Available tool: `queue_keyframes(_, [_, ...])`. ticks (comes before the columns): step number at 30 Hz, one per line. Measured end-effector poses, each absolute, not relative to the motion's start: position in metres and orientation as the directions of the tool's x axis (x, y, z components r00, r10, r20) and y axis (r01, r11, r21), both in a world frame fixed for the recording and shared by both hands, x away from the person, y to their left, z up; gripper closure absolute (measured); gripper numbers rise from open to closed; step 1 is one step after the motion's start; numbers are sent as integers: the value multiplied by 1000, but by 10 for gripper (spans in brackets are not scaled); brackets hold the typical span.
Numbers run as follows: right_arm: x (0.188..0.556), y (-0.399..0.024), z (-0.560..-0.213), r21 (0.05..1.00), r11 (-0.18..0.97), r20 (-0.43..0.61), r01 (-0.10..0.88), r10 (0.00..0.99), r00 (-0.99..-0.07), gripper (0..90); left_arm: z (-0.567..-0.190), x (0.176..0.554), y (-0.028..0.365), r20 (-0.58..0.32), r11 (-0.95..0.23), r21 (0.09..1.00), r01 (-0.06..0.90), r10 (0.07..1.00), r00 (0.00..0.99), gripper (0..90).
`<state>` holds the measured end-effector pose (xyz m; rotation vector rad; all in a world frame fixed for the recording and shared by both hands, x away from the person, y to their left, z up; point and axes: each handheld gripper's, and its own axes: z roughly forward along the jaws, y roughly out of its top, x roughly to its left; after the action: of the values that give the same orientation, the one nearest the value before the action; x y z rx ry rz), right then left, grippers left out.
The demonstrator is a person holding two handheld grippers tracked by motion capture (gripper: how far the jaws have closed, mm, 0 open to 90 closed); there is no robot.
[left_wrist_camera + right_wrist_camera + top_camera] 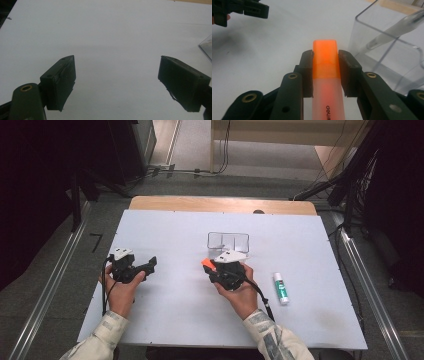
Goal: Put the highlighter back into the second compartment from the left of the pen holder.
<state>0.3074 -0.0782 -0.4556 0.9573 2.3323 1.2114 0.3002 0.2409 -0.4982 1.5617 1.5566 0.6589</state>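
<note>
My right gripper point(325, 72) is shut on an orange highlighter point(325, 65), whose cap sticks out forward between the jaws. In the high view that gripper point(214, 266) hangs just in front of a clear plastic box point(228, 242), and the highlighter's orange tip point(205, 263) points left. The box point(387, 50) holds a clear pen-like stick point(392, 31) leaning inside it. My left gripper point(150, 264) rests at the left of the white table, jaws wide apart. Between its jaws point(117, 80) there is only bare white surface.
A glue stick with a green label point(281, 288) lies on the white tabletop point(175, 315) to the right of my right hand. The left gripper point(242, 10) appears far off in the right gripper view. Dark stands and cables surround the table.
</note>
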Motion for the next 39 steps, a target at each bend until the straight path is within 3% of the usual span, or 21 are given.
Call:
queue_keyframes(19, [304, -127, -415, 846, 362, -10, 392, 746, -666, 650, -499, 301, 239, -182, 96, 826, 555, 978, 101, 154])
queue_keyframes(39, [350, -131, -401, 863, 290, 18, 414, 800, -600, 650, -499, 301, 240, -184, 99, 827, 553, 978, 100, 154])
